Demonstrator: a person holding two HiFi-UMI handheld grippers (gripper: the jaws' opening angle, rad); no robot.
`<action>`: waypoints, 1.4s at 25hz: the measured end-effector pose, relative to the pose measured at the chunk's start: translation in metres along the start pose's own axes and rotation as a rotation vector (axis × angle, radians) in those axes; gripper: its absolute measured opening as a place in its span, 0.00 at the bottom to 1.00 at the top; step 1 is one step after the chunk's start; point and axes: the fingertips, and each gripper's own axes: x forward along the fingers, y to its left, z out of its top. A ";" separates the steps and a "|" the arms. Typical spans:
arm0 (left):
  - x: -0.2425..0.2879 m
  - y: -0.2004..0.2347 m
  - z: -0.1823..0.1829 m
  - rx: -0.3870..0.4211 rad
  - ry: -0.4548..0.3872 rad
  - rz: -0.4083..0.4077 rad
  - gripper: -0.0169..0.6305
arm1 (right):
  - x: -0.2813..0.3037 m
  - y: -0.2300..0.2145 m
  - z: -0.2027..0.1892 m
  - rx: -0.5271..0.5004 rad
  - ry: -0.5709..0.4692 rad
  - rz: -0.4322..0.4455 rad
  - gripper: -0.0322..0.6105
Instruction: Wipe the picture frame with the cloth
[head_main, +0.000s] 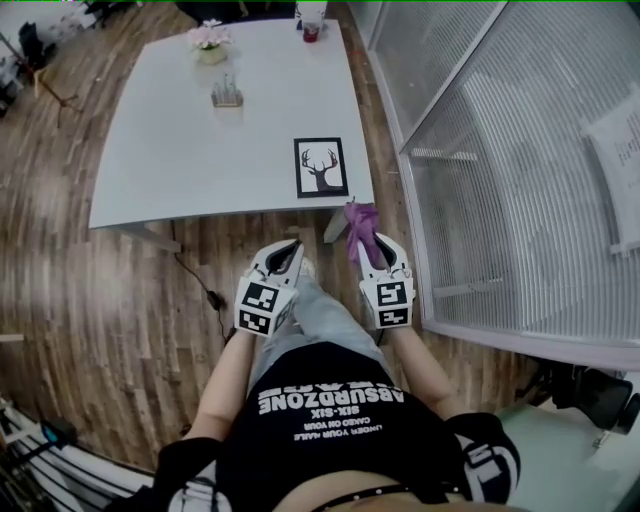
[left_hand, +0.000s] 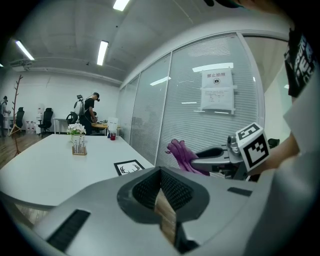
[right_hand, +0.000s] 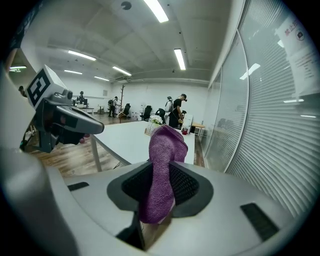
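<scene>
i've got both tools low in the head view, over the wood floor and short of the table (head_main: 200, 150), so i judge the wiping hasn't begun and the step in hand is the carry-in. the right hand-held gripper (head_main: 362, 243) is clamped on the purple cloth (head_main: 360, 218), which stands out of the jaws in a bunched tuft. the left hand-held gripper (head_main: 291, 246) has its jaws pressed together with nothing between them. the picture frame (head_main: 320, 167), black with a deer-antler print, lies flat near the table's edge at the centre of the head view, just above the cloth and apart from it. to do this well i'd carry the cloth over the frame and lower it tuft-first, so fabric rather than jaw tips meets the face, then stroke lightly along the long side. the frame looks light and sits close to the edge, so i expect it could slide. i'd pin a corner with the left tool's closed tip and sweep toward the upper part of the picture.
</scene>
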 end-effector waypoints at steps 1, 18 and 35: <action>0.005 0.007 0.002 0.002 0.005 -0.004 0.05 | 0.009 -0.004 0.004 -0.007 0.001 -0.002 0.23; 0.110 0.118 -0.021 -0.081 0.195 -0.011 0.05 | 0.177 -0.079 0.040 -0.018 0.107 -0.037 0.23; 0.181 0.146 -0.074 -0.100 0.383 -0.073 0.05 | 0.314 -0.114 0.011 -0.109 0.273 0.032 0.23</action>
